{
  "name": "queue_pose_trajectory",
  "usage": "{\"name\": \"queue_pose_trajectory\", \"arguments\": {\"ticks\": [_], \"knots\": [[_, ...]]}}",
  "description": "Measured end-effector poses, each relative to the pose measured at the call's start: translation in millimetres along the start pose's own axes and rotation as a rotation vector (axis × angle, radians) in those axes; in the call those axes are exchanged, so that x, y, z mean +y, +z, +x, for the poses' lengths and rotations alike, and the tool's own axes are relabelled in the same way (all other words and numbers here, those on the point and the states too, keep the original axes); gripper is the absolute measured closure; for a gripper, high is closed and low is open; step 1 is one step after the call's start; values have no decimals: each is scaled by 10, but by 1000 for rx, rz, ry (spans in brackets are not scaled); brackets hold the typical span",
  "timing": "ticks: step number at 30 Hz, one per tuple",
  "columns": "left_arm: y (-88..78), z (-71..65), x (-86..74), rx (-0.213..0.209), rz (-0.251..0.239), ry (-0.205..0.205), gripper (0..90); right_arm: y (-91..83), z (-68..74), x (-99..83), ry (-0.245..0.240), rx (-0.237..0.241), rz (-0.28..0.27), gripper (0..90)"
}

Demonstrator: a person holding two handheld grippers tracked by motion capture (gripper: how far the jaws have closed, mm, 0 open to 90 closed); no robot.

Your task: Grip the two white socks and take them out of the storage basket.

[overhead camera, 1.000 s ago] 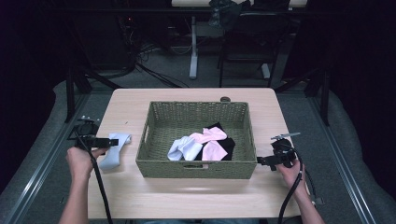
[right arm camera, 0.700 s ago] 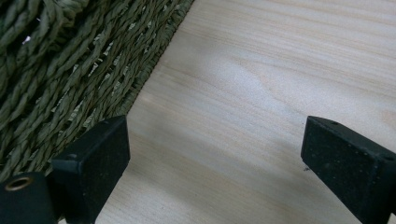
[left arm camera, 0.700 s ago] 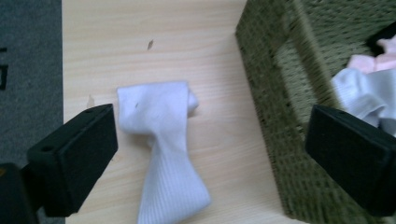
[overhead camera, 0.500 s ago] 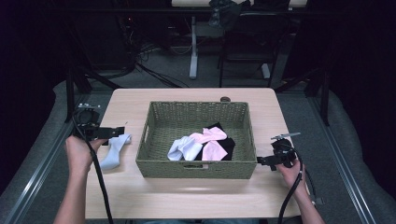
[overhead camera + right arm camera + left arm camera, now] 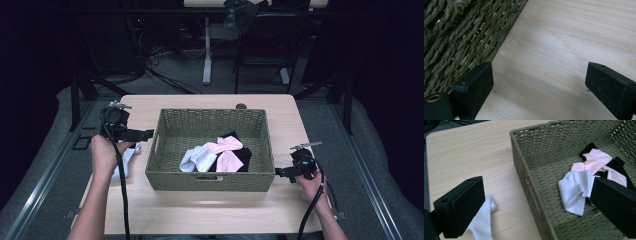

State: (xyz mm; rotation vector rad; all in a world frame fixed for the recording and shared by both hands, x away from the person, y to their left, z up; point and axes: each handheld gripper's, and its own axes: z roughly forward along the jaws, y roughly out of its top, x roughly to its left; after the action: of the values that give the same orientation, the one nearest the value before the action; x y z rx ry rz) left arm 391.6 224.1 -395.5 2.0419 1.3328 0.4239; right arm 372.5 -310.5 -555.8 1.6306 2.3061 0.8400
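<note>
High view, landmark: wicker basket [image 5: 210, 185], mid-table.
Left gripper [image 5: 145, 134]: just left of the basket, jaws wide apart and recently opened, nothing between them.
Right gripper [image 5: 278, 172]: at the basket's right wall, jaws spread, empty.
White sock [image 5: 482, 220]: flat on the table beside the basket's left wall, released.
Inside basket: white sock pile [image 5: 575, 191], pink socks [image 5: 596, 161], something black, probably another sock.
Handling: light, limp, non-slip fabric; pinch a bunched fold mid-length.
</note>
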Motion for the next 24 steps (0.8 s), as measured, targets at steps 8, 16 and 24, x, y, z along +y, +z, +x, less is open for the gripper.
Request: {"name": "queue_pose_trajectory", "arguments": {"ticks": [8,16,24], "knots": [[176,-187,117,-33,30,42,1,-5,-3,0,-1,3,0,76],[376,-356,191,-68,69,82,3,-5,-4,-1,1,7,-1,76],[680,-548,235,-113,148,140,52,-3,-8,-1,3,5,-3,76]]}}
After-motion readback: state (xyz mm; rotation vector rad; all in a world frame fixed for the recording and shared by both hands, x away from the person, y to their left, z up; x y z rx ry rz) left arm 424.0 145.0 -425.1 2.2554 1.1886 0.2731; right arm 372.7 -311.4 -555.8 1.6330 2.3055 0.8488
